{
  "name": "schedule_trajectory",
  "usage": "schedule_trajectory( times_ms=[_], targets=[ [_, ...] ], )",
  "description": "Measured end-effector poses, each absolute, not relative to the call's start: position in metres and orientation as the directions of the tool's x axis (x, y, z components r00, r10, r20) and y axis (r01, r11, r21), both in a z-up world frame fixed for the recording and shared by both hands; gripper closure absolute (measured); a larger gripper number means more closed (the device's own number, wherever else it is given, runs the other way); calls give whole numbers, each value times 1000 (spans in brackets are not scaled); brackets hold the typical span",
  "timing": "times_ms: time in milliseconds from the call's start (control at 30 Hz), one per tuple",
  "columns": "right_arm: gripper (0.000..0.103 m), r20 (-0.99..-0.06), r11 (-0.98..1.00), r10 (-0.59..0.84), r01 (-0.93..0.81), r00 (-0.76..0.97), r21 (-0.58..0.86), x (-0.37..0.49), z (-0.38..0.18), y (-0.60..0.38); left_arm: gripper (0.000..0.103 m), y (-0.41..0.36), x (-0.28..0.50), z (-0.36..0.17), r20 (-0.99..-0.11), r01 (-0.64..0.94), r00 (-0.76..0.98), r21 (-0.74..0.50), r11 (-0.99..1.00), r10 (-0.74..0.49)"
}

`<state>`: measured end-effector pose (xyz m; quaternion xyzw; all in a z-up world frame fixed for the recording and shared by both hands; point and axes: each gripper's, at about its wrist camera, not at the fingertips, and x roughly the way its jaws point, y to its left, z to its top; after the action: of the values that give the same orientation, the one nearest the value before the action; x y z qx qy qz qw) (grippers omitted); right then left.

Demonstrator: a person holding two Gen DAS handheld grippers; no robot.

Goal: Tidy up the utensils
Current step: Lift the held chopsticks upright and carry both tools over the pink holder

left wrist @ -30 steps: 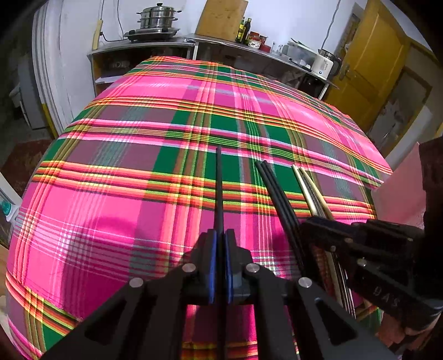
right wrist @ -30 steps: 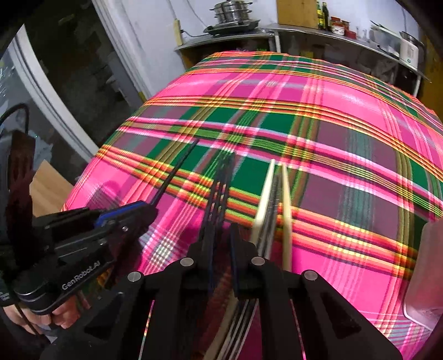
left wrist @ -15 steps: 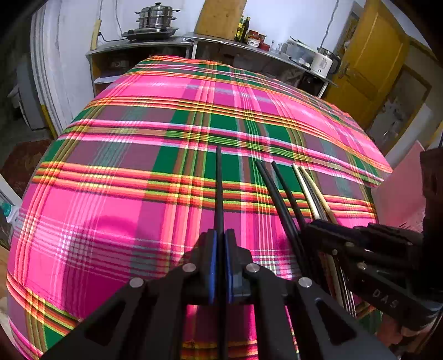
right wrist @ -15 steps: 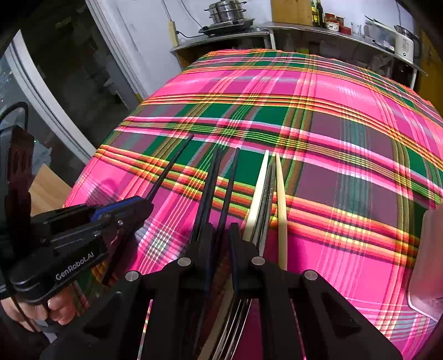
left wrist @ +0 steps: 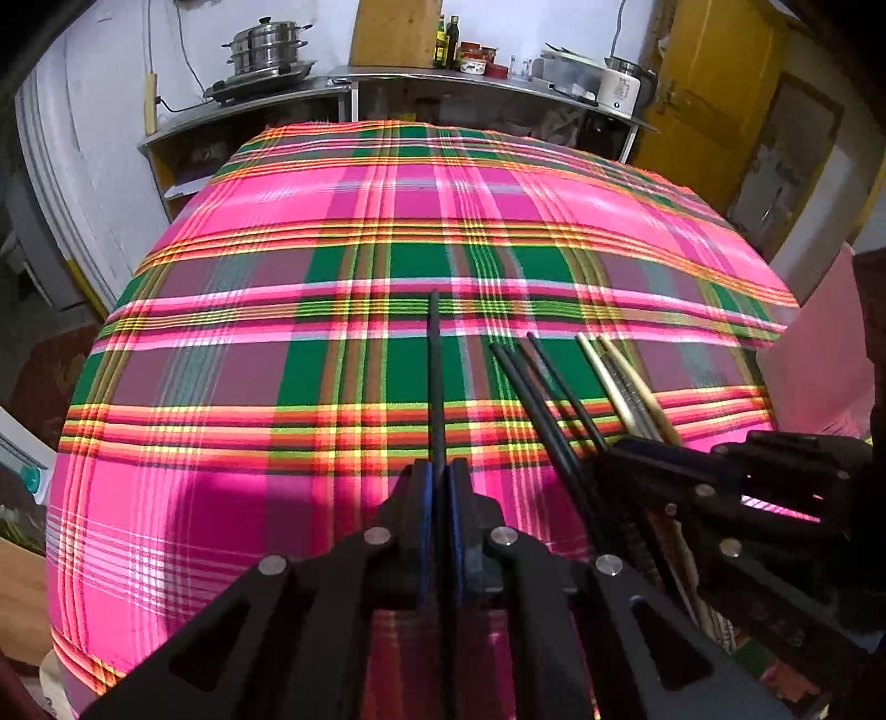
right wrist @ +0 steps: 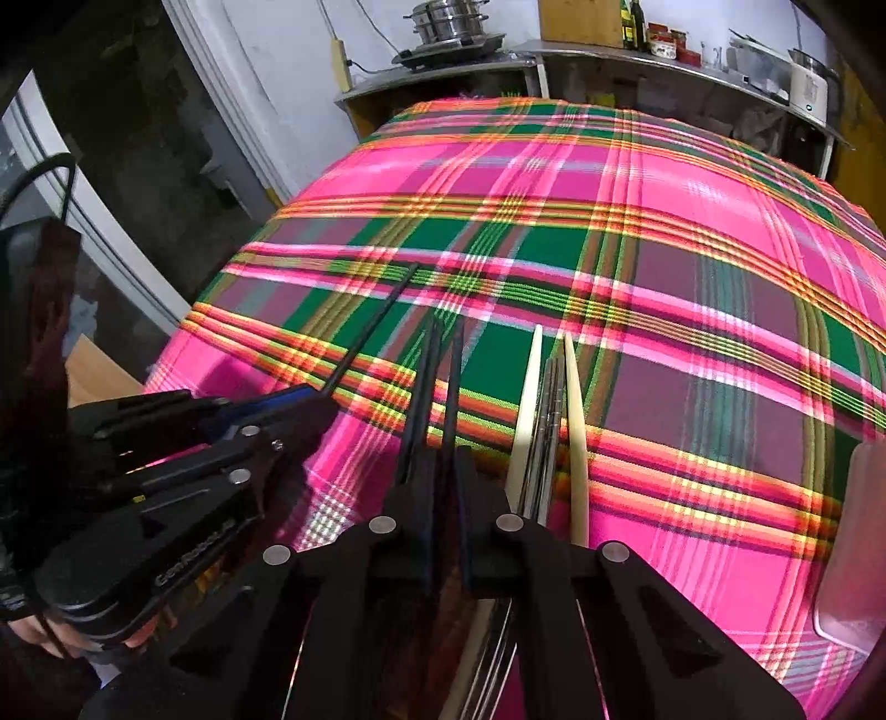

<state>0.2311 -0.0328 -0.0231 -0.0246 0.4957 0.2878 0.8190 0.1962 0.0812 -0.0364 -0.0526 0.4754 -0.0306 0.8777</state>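
My left gripper (left wrist: 437, 471) is shut on a single black chopstick (left wrist: 434, 376) that points away over the plaid tablecloth (left wrist: 221, 498). From the right wrist view the left gripper (right wrist: 310, 404) sits at the left with that chopstick (right wrist: 376, 321) slanting up. My right gripper (right wrist: 446, 459) is closing its jaws on a black chopstick (right wrist: 453, 382) between them. Two more black chopsticks (right wrist: 423, 382) run along its left finger. Just right of it lie cream chopsticks (right wrist: 529, 399) with metal ones (right wrist: 551, 399) between them. The right gripper (left wrist: 614, 454) also shows in the left wrist view.
A pink tray (right wrist: 853, 554) lies at the table's right edge. Behind the table runs a counter (left wrist: 498, 75) with a steamer pot (left wrist: 266, 50), bottles and a white kettle (left wrist: 623, 88). A yellow door (left wrist: 709, 83) stands at the back right.
The right gripper's jaws have narrowed around a black chopstick, and the black chopsticks beside it have splayed apart slightly. The left gripper has kept its grip and place.
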Motion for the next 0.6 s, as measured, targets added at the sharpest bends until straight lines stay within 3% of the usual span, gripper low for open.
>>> schedule_trajectory(
  times_ms=[600],
  targets=[
    [98, -668, 823, 537, -494, 516, 280, 183, 75, -87, 97, 69, 142, 71, -689, 95, 696, -187, 978, -199]
  ],
)
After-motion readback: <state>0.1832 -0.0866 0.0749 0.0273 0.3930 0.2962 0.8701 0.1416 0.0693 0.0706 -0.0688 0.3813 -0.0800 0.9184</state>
